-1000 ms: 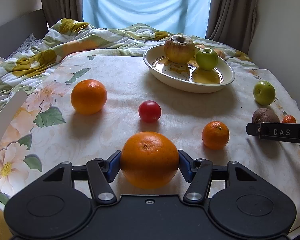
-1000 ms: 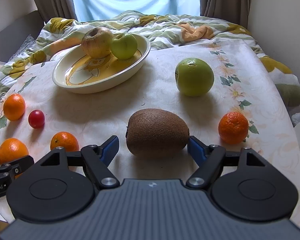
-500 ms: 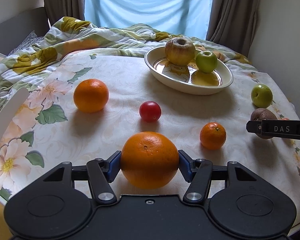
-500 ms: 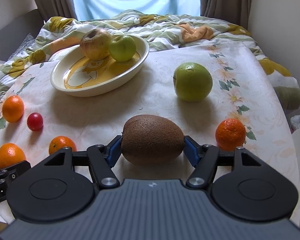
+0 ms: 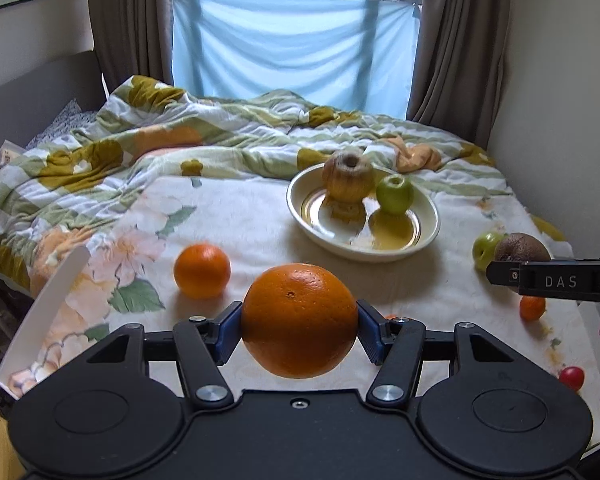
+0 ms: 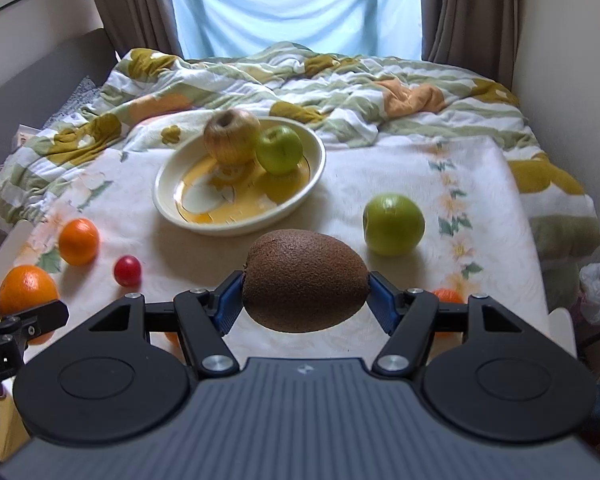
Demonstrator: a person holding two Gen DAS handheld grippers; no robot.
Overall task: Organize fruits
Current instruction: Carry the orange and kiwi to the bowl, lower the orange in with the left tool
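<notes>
Fruit is gripped on both sides: I have the orange (image 5: 299, 320) between the left jaws, the kiwi (image 6: 306, 280) between the right jaws, both lifted clear. Next I'd carry them ahead to the bowl (image 6: 172, 208) and release gently beside the apples.

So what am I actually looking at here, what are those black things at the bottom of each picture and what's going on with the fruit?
No robot arm here: a person holds a two-finger tool in each hand, with a camera on each looking forward along its fingers. The black shape at the bottom of each picture is that tool's own body.

One picture comes from the left hand-held gripper, closed on a large orange. The other comes from the right hand-held gripper, closed on a brown kiwi. Both fruits appear lifted off the surface.

Ahead is a bed with a floral cloth. On it sits a shallow bowl holding a yellowish apple and a small green apple. Loose around it lie another green apple, a smaller orange, a small red fruit and a mandarin.
</notes>
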